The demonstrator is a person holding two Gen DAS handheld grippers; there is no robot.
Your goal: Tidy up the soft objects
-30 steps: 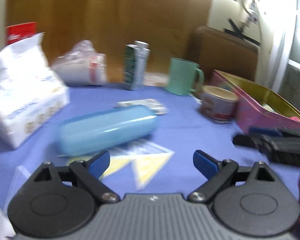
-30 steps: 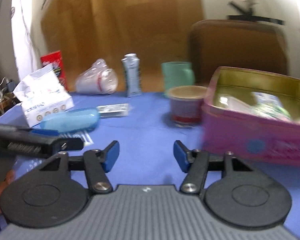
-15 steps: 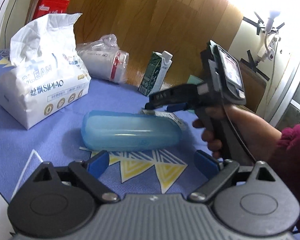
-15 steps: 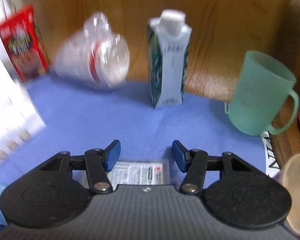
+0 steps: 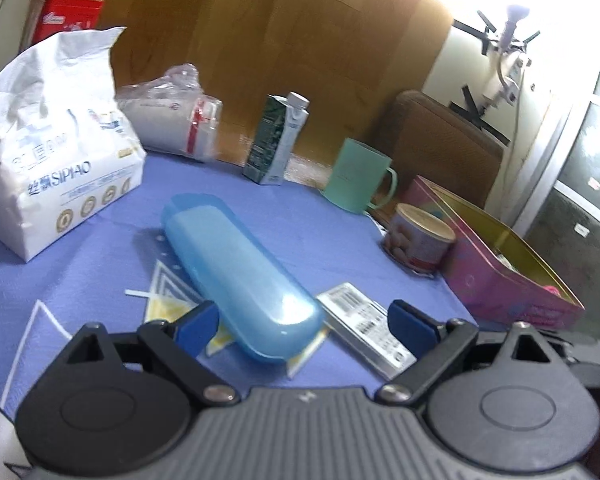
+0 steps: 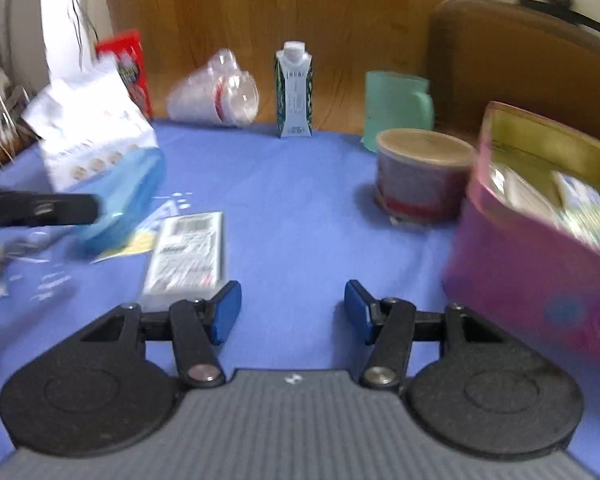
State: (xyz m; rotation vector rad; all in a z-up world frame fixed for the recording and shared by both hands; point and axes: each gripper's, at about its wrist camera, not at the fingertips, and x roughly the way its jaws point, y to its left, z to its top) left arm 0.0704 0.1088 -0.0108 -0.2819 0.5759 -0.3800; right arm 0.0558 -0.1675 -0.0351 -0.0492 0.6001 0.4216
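The flat wipes packet [image 5: 366, 329] now lies on the worktop [image 5: 308, 224] just beside the near end of the blue case [image 5: 236, 276], on the side toward the pink tin [image 5: 512, 276]. Half a second ago it lay beyond that case, with the right gripper [image 6: 292, 310] just over it. So the packet has been drawn toward the person (and the blue case has turned as well).

The left gripper [image 5: 300, 322] has its jaws wide open and holds nothing; the end of the case and the packet both lie between its tips. The right gripper's jaws stand half open and empty, with the packet just left of them.

I judge the packet is now within easy reach for a grasp and a move into the pink tin, where similar packets already lie.
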